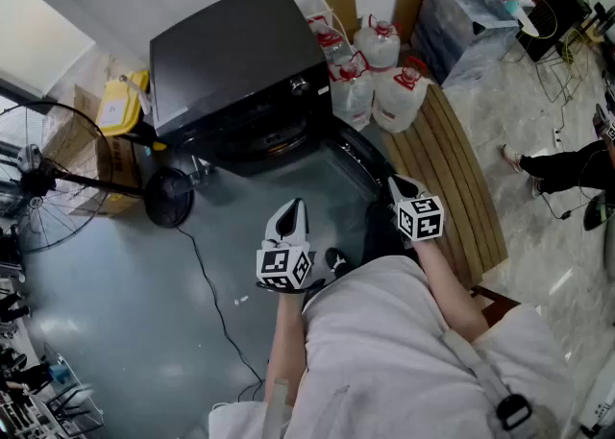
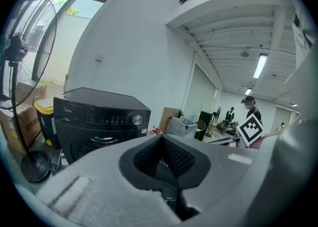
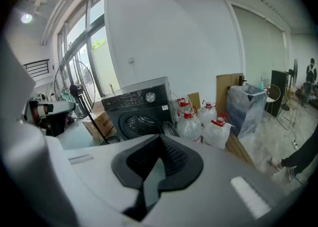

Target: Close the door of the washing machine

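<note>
Beside the edge of the open door (image 1: 360, 160) hangs the right gripper (image 1: 398, 183).

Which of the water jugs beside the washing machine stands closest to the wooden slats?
The front right jug, next to the wooden slats; the other jugs stand farther left or behind it.

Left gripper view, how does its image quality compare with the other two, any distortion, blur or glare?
Left gripper view: heavy fisheye bends the fan, the corners go dark, the left gripper up close is blurred, the washing machine sharp. Right gripper view: same curvature, windows overexposed. Head view: even light, milder stretch, upper-left corner washed out.
</note>
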Tool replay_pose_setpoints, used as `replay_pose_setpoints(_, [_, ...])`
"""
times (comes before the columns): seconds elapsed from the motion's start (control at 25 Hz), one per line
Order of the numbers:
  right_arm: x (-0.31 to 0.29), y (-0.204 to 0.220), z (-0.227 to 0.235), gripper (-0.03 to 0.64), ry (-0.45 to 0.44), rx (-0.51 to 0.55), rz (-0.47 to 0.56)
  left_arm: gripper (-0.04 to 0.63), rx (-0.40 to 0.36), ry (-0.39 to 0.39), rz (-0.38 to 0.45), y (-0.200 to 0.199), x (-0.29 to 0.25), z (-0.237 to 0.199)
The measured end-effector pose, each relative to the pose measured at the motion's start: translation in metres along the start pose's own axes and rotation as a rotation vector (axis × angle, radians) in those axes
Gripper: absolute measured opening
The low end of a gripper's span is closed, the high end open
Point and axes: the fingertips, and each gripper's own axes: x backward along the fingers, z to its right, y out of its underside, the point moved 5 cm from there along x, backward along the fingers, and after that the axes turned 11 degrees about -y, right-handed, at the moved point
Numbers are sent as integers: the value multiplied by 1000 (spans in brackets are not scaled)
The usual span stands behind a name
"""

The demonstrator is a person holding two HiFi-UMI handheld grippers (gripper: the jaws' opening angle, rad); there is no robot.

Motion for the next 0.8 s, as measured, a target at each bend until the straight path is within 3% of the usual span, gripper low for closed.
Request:
replay_pose_setpoints(0.32, [-3, 0, -1, 3, -28, 5, 17, 5, -6, 10, -14, 4, -5, 5])
replay_pose_setpoints(0.8, [-14, 26, 12, 11, -67, 37, -91, 5, 21, -15, -78, 25, -9, -4])
